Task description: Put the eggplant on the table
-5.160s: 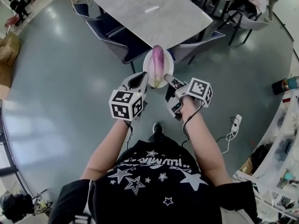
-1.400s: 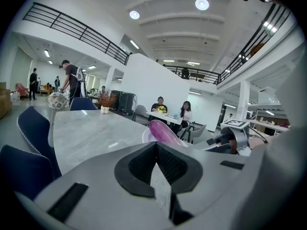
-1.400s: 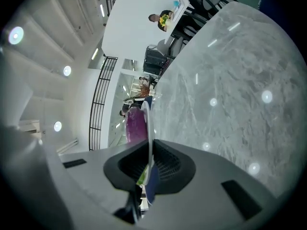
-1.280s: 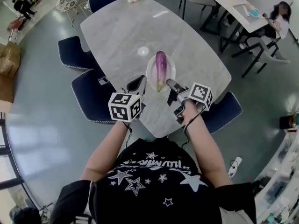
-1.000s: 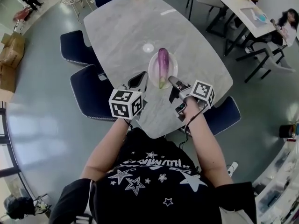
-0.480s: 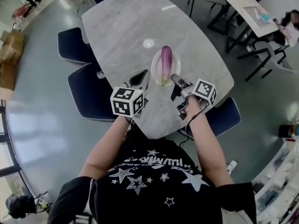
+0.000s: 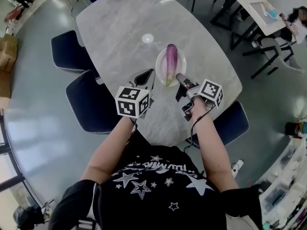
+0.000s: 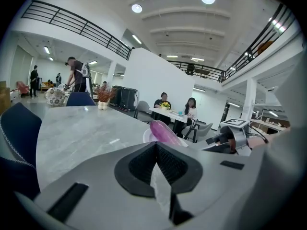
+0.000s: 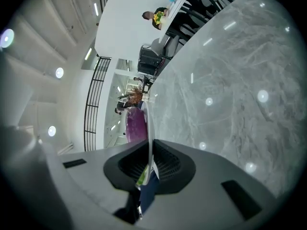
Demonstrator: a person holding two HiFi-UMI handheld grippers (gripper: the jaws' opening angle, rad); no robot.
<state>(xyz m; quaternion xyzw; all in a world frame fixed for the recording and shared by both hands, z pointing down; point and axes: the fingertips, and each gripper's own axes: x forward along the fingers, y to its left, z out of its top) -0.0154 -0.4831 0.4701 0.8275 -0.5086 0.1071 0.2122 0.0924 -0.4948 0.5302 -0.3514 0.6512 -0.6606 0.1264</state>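
A long purple eggplant (image 7: 171,56) lies on a small white plate (image 7: 159,65) over the near end of the grey marble table (image 7: 120,18). My left gripper (image 7: 153,74) is shut on the plate's left rim, and my right gripper (image 7: 179,77) is shut on its near right rim. In the right gripper view the plate's rim (image 9: 149,121) runs edge-on between the shut jaws of the right gripper (image 9: 149,150), with the eggplant (image 9: 135,123) behind it. From the left gripper (image 8: 157,153) the eggplant (image 8: 164,130) shows just past the jaws. Whether the plate touches the table, I cannot tell.
Dark blue chairs (image 7: 90,99) (image 7: 68,49) stand along the table's left side, another (image 7: 231,122) at its near right corner. A small white disc (image 7: 147,38) lies on the table beyond the plate. People sit at a second table (image 7: 249,1) at the far right.
The plate with the eggplant, held in both grippers, has come from above the floor to over the table's near end. Over the last second it has barely shifted.
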